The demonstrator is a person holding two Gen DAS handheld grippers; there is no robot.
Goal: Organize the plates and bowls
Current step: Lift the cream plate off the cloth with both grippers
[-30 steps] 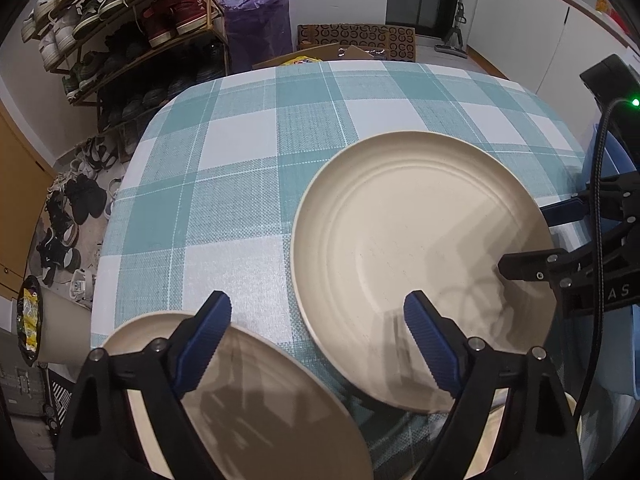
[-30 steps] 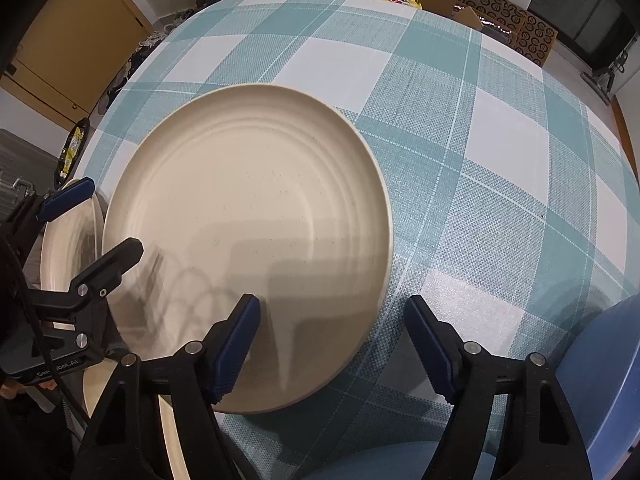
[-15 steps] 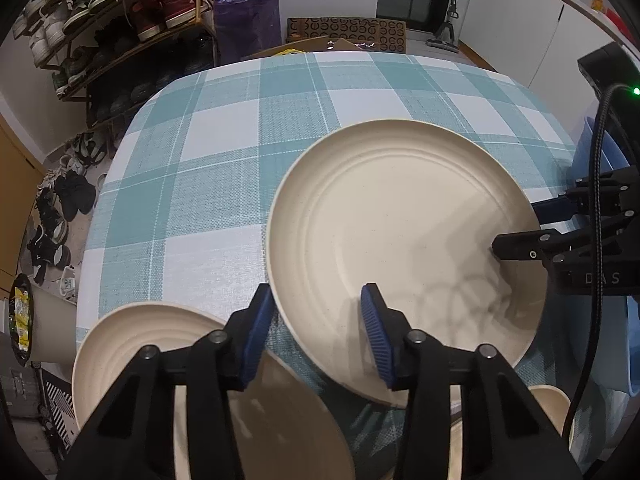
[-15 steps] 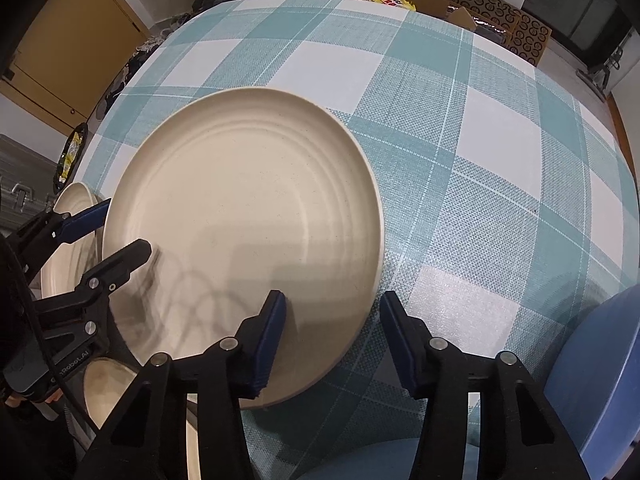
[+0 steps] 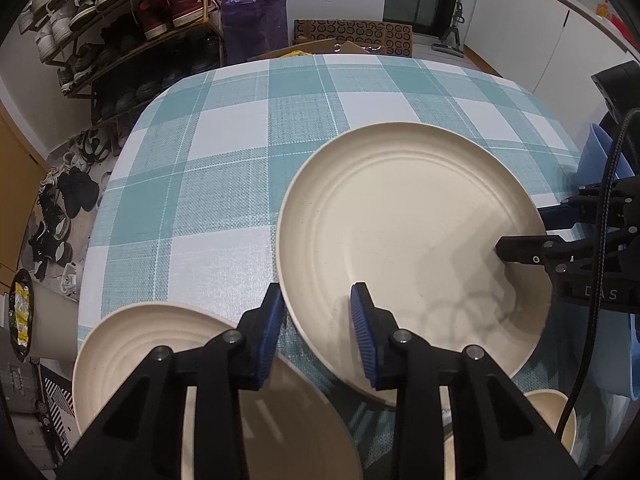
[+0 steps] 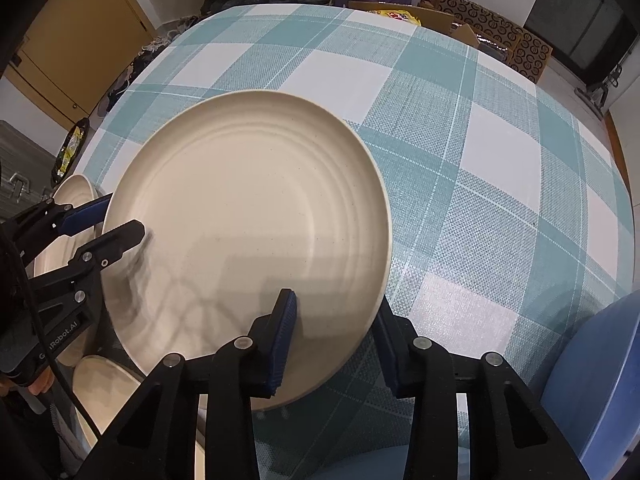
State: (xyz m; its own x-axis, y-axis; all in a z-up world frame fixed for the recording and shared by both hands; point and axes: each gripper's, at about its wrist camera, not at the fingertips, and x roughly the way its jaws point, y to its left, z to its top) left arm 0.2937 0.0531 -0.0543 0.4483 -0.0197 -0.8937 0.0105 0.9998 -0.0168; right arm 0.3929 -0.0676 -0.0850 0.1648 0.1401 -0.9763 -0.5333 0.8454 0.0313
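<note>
On the teal-checked counter [image 5: 224,168], before a shoe rack [image 5: 120,20], the large plate [image 5: 404,240] lies flat; left tongs [image 5: 316,320] and right tongs [image 6: 336,332] are closing astride its rim.

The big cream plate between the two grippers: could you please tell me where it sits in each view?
Left wrist view: the big plate fills the right centre, its near-left rim between this gripper's closing pads.
Right wrist view: the big plate fills the left centre, its near-right rim between closing pads.
Shared landmark: the checked tablecloth.
</note>
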